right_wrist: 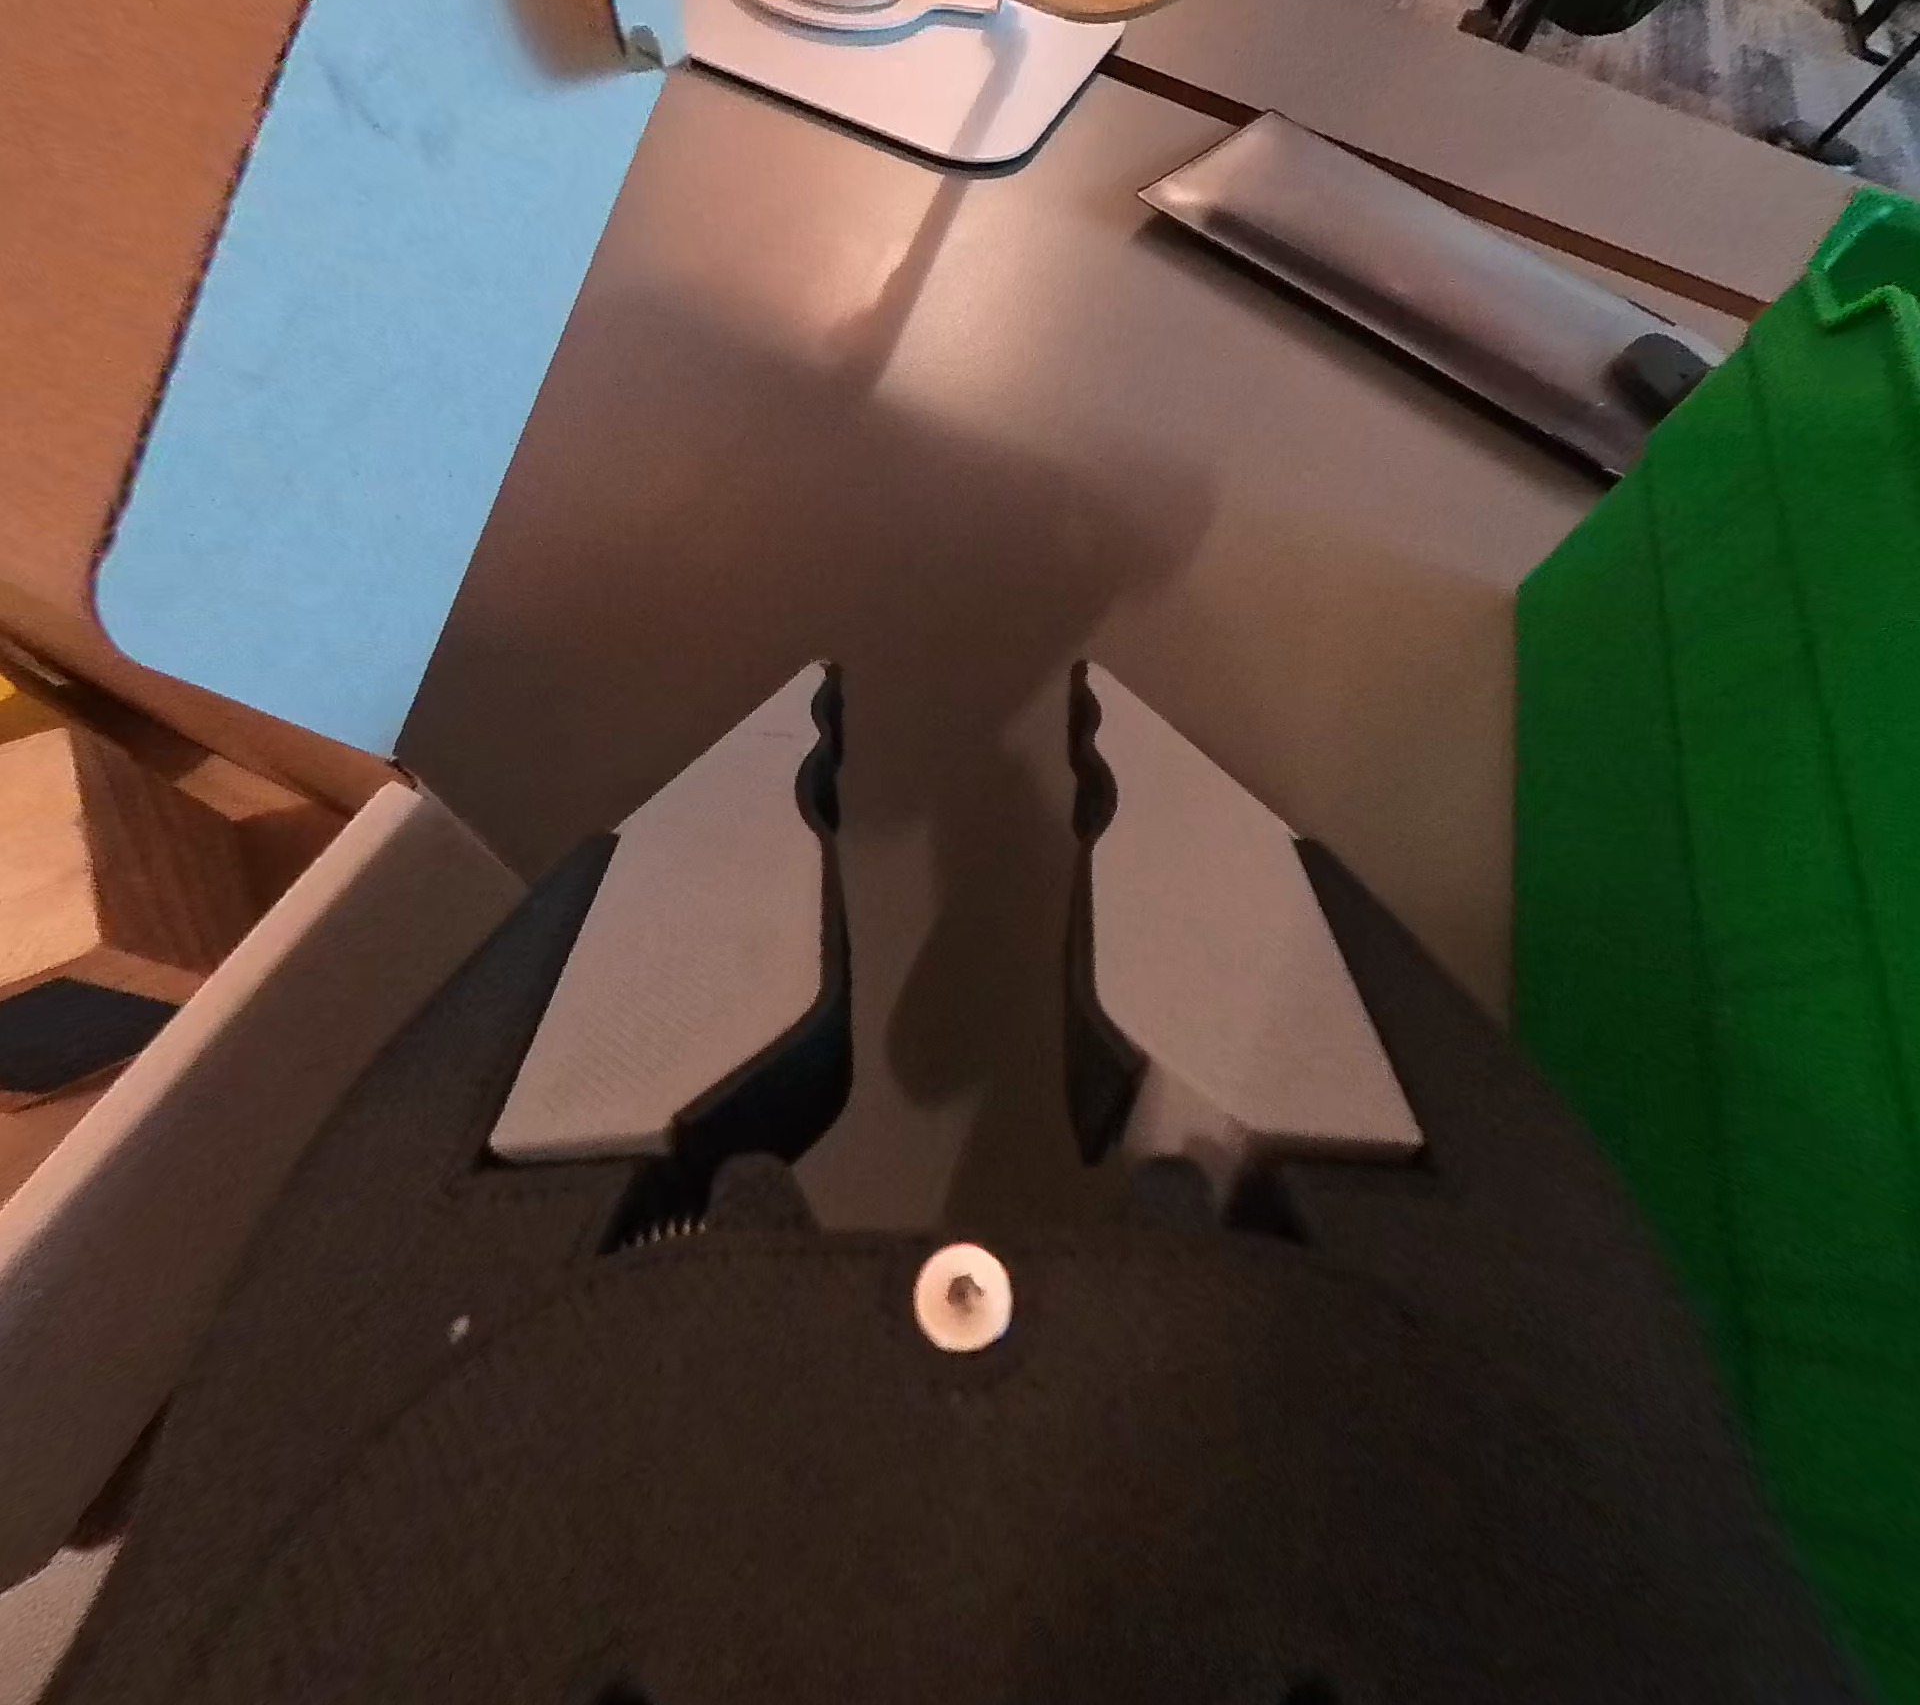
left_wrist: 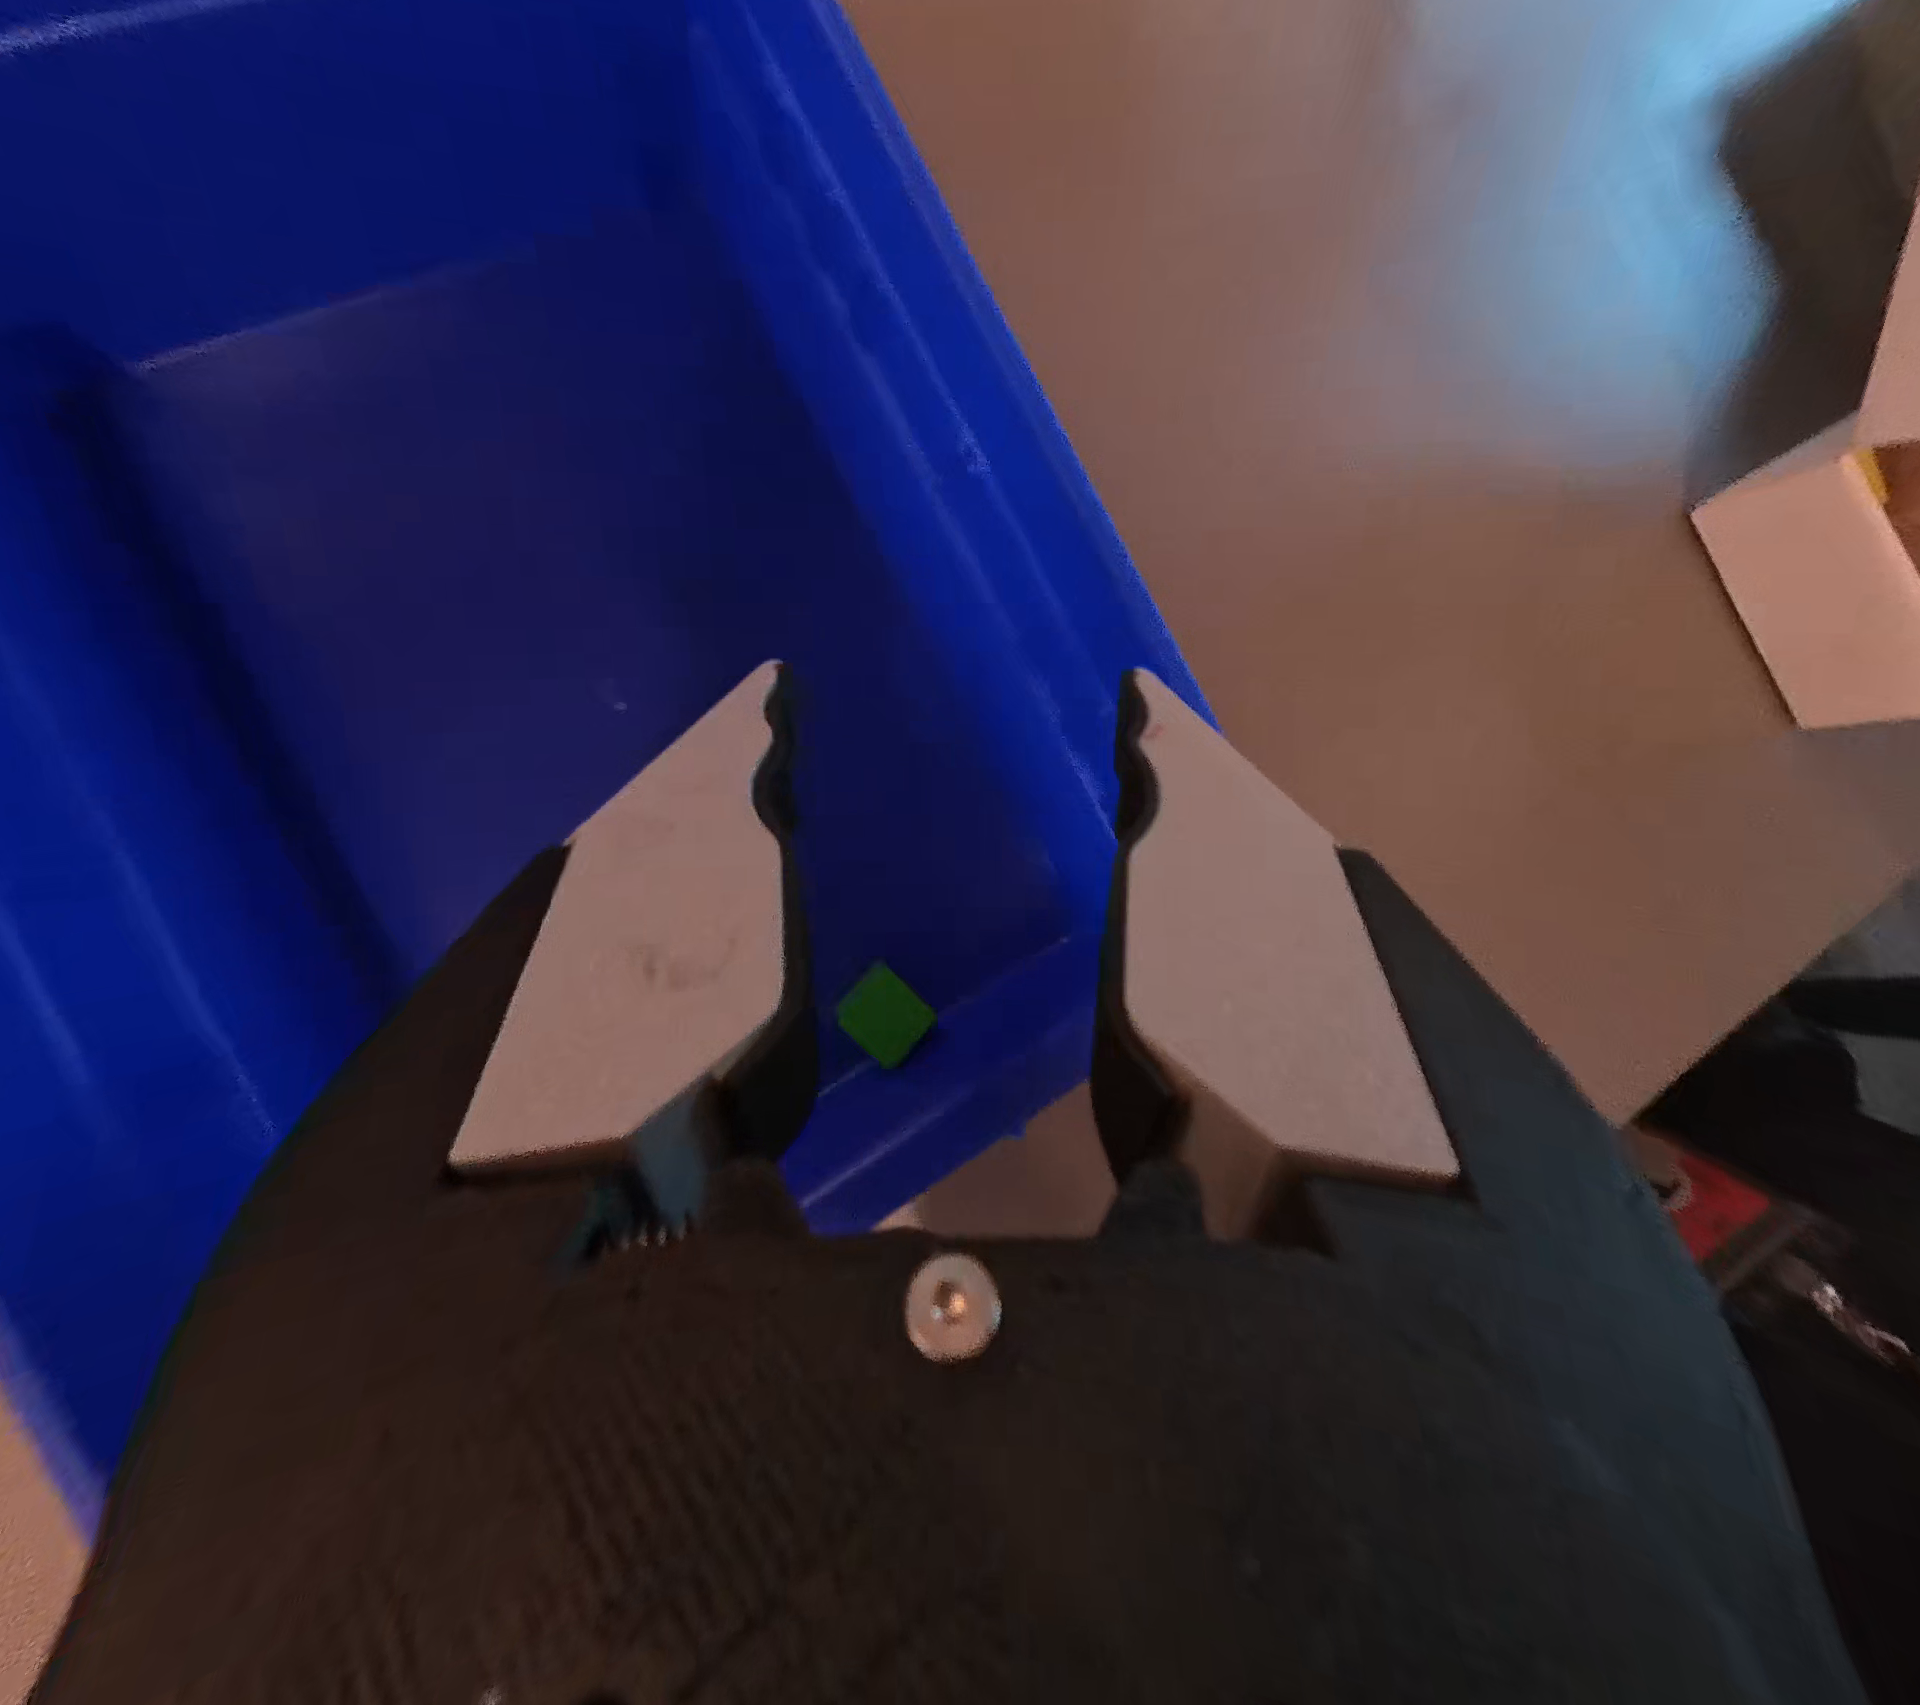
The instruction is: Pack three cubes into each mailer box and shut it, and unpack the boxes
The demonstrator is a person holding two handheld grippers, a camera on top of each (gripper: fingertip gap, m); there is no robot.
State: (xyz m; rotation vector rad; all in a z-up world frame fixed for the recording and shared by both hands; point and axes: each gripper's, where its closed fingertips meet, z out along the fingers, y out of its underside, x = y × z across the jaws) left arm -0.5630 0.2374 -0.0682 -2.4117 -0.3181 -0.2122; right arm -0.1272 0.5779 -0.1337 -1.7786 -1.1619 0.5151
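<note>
— So, the left gripper (left_wrist: 954,689): what's it doing?
— Spread wide, nothing between the fingers. It hangs over the near right corner of a blue bin (left_wrist: 436,325); a small green cube (left_wrist: 885,1013) lies on the bin floor in that corner, seen through the gap, not touched.
— And the right gripper (right_wrist: 954,684)?
— Also parted and empty, over the bare dark table (right_wrist: 935,367). An open mailer box (right_wrist: 260,886) sits to its left, flap (right_wrist: 353,305) raised, a green bin (right_wrist: 1725,824) to its right. Farther back, a black tray (right_wrist: 1413,273).
</note>
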